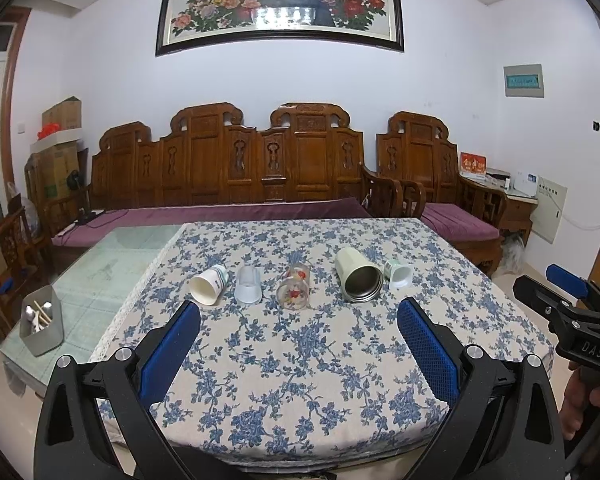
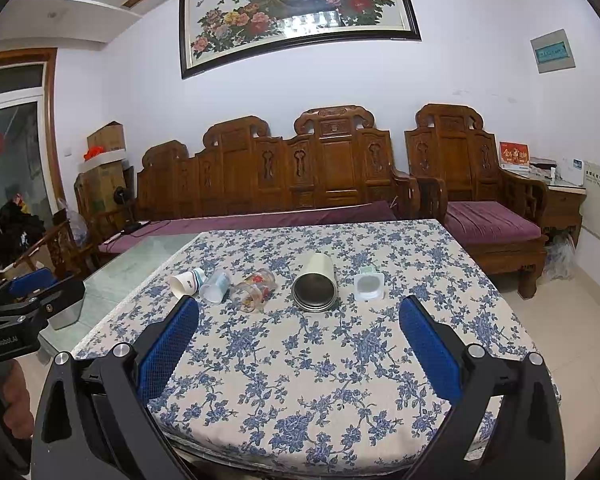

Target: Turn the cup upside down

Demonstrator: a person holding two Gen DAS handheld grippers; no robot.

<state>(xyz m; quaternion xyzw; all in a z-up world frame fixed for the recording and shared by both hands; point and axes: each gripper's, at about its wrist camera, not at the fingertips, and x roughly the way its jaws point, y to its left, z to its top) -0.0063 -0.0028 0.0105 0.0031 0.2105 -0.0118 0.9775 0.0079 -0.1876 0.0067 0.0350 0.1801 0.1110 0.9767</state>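
Floral tablecloth covers table; five cups lie sideways mid-cloth, steel tumbler included. Carved sofa behind cloth. Left gripper, right gripper both spread apart, empty.

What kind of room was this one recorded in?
Most likely a home living room: a carved wooden sofa with purple cushions, a framed peacock painting above it, and a table with a floral tablecloth.

- "DAS" stands in pale letters on the black body of the right gripper.
- "GenRobot.AI" stands on the black body of the left gripper.
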